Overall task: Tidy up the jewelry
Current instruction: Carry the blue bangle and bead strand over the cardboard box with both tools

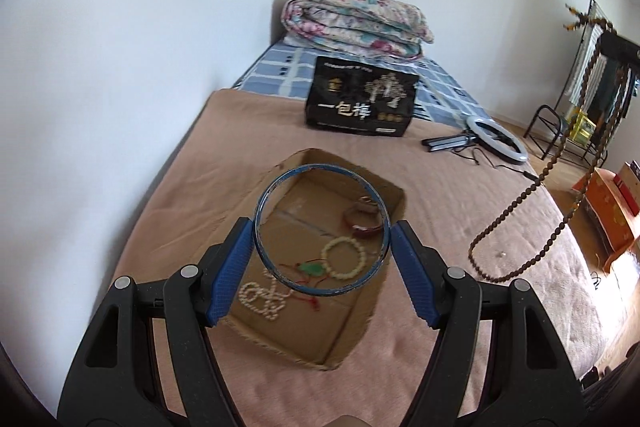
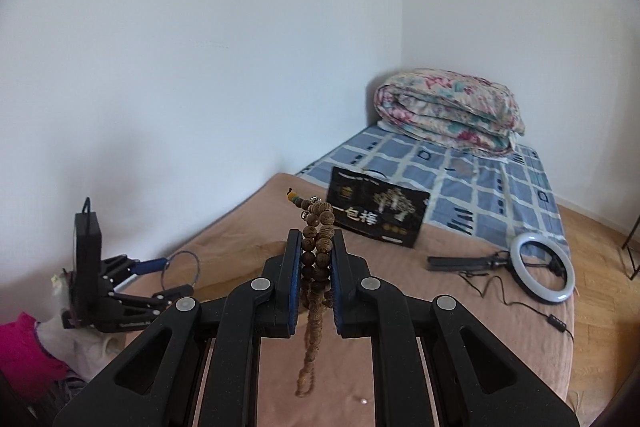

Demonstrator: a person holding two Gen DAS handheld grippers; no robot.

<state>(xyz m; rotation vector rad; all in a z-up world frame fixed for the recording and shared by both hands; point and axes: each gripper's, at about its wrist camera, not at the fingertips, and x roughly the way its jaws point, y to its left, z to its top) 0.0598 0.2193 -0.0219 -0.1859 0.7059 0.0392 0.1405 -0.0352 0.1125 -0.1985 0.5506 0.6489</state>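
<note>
Blue bangle (image 1: 322, 231) sits pinched in the left gripper (image 1: 322, 233) above the box (image 1: 394, 203); right gripper (image 2: 316, 259) clamps brown beads (image 2: 318, 251).

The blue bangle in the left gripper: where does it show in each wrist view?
Left wrist: blue bangle fills the centre, clamped between the left gripper's blue pads, above the cardboard box.
Right wrist: small ring at far left, in the same gripper.
Shared landmark: black printed box on the bed.
</note>
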